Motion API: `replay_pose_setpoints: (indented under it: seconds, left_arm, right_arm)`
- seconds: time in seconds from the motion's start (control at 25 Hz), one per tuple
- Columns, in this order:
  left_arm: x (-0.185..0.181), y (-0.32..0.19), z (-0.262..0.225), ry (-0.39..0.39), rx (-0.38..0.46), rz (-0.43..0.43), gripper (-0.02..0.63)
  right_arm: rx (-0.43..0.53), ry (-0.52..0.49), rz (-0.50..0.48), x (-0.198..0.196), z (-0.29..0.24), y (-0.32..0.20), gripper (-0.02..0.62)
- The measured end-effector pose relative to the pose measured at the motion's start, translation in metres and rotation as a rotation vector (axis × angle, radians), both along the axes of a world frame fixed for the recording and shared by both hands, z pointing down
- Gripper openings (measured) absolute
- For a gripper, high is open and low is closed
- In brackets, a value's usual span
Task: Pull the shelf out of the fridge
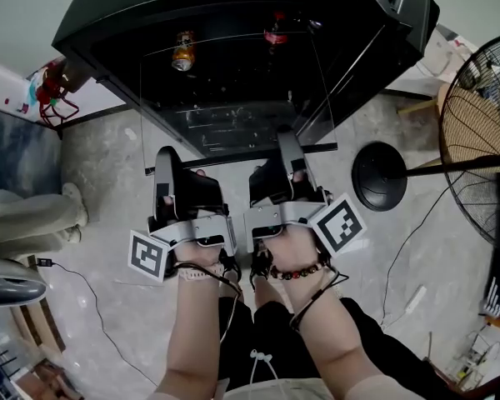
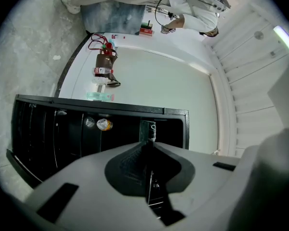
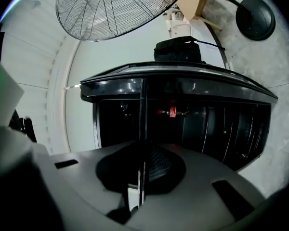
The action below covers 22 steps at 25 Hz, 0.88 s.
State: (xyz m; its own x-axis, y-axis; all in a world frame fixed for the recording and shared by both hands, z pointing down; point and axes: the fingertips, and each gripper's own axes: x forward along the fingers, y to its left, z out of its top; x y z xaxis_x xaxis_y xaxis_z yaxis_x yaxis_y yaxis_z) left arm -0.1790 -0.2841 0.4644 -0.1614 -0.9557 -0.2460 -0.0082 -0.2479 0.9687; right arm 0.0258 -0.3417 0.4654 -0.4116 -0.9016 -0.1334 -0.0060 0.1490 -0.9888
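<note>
The black fridge [image 1: 233, 7] stands open in front of me. Its clear glass shelf [image 1: 233, 159] sticks well out of the opening, roughly level above the floor. My left gripper [image 1: 167, 160] is shut on the shelf's front edge left of the middle, and my right gripper [image 1: 287, 142] is shut on the same edge right of the middle. In the left gripper view the shelf [image 2: 147, 131] runs edge-on as a thin strip between the closed jaws [image 2: 148, 150]. The right gripper view shows the shelf [image 3: 142, 114] the same way, pinched at the jaws [image 3: 142, 153].
A drink can [image 1: 182, 51] and a red item [image 1: 275, 33] lie inside the fridge behind the shelf. A standing fan [image 1: 483, 132] with a round black base [image 1: 383, 176] is at the right. A person's leg [image 1: 33, 211] and cables on the floor are at the left.
</note>
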Motion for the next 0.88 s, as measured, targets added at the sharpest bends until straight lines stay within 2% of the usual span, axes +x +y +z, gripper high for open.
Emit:
replay_pose_setpoints:
  seconds: [0.4,0.88]
  left_arm:
    - [-0.003,0.024,-0.004,0.012,0.031,0.035,0.023]
    - [-0.002,0.036,0.003,0.014,-0.010,0.078,0.023]
  right_arm:
    - [0.031,0.018,0.031,-0.001,-0.007,0.031,0.026]
    - [-0.018,0.016,0.073,0.001,0.001,0.050,0.026]
